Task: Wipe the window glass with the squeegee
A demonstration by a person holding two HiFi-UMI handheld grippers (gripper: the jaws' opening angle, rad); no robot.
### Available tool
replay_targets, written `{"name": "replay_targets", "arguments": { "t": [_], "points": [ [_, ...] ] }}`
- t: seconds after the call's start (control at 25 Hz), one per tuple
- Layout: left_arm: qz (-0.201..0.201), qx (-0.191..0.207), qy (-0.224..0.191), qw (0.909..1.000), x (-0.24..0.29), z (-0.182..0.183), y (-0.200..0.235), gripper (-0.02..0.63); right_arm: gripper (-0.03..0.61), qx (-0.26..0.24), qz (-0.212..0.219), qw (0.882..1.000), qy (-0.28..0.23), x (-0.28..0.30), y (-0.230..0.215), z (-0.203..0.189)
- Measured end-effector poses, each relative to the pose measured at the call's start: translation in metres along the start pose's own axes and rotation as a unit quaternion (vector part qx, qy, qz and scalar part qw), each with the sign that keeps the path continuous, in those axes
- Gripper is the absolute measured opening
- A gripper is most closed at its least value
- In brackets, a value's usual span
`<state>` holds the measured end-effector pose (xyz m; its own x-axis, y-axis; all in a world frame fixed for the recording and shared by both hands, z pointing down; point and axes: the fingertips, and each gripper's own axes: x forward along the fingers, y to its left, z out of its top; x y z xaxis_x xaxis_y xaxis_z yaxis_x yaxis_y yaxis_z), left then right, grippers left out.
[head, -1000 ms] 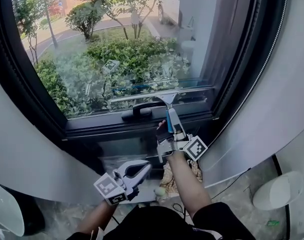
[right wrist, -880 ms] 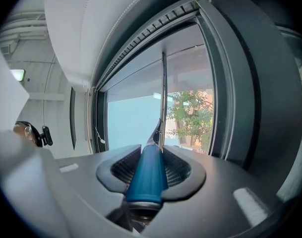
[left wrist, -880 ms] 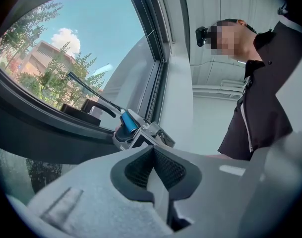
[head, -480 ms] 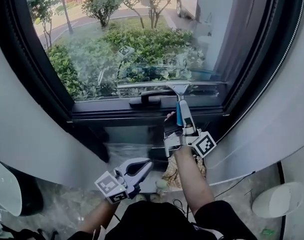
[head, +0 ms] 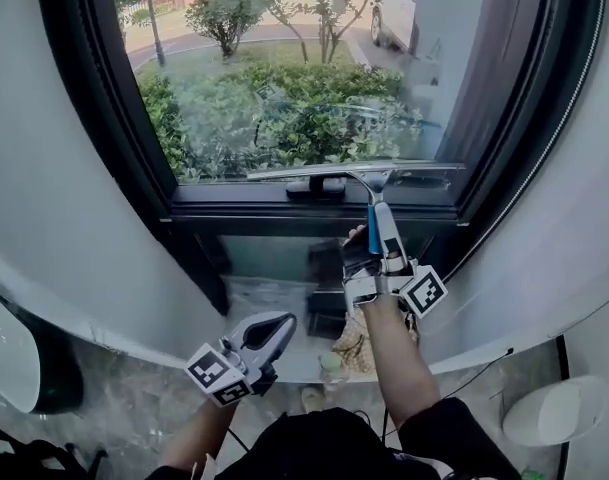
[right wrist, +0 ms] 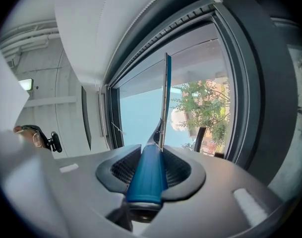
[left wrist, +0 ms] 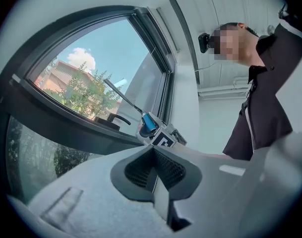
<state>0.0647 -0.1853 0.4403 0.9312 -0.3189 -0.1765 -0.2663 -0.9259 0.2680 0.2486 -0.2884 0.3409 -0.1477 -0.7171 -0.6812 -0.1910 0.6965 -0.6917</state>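
Head view | right gripper (head: 381, 251) is clamping the squeegee (head: 329, 173) by its blue handle, blade sitting at the bottom edge of the window glass (head: 284, 78) (probably a stroke's end) | left gripper (head: 274, 330) is hanging closed, empty | next: likely lifting the blade up for another pass.

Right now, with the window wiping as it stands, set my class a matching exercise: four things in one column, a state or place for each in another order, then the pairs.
Things
1. left tongs
2. right tongs
3. squeegee blade
4. window handle

States or places
a. black, just under the blade in the head view
b. shut on the blue squeegee handle
c. stretched level along the bottom of the glass
d. shut, empty, held low on the left

Pairs: 1-d, 2-b, 3-c, 4-a
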Motion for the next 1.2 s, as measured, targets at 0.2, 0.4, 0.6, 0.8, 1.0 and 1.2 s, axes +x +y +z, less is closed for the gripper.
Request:
{"name": "replay_targets", "arguments": {
  "t": [0.2, 0.4, 0.6, 0.8, 1.0, 1.2],
  "points": [
    [0.03, 0.006, -0.006, 0.9995, -0.057, 0.006, -0.012, -0.003, 0.135, -0.012, -0.001, 1.0, 0.008, -0.029, 0.039, -0.025],
    [0.072, 0.019, -0.013, 0.9971, -0.119, 0.007, -0.019, -0.003, 0.135, -0.02, -0.014, 0.999, 0.03, -0.073, 0.074, -0.053],
    [0.112, 0.035, -0.006, 0.9931, -0.18, 0.006, -0.03, -0.004, 0.135, -0.054, -0.019, 0.995, 0.078, -0.125, 0.113, -0.067],
    [0.142, 0.029, 0.003, 0.9895, -0.227, -0.001, -0.046, -0.003, 0.135, -0.034, -0.022, 0.993, 0.114, -0.18, 0.14, -0.087],
    [0.165, 0.029, 0.001, 0.9859, -0.25, -0.008, -0.061, -0.003, 0.135, -0.017, -0.03, 0.988, 0.148, -0.225, 0.153, -0.1],
    [0.191, 0.051, -0.014, 0.9802, -0.252, -0.004, -0.077, -0.003, 0.135, 0.016, -0.039, 0.986, 0.162, -0.26, 0.159, -0.1]
  ]
}}
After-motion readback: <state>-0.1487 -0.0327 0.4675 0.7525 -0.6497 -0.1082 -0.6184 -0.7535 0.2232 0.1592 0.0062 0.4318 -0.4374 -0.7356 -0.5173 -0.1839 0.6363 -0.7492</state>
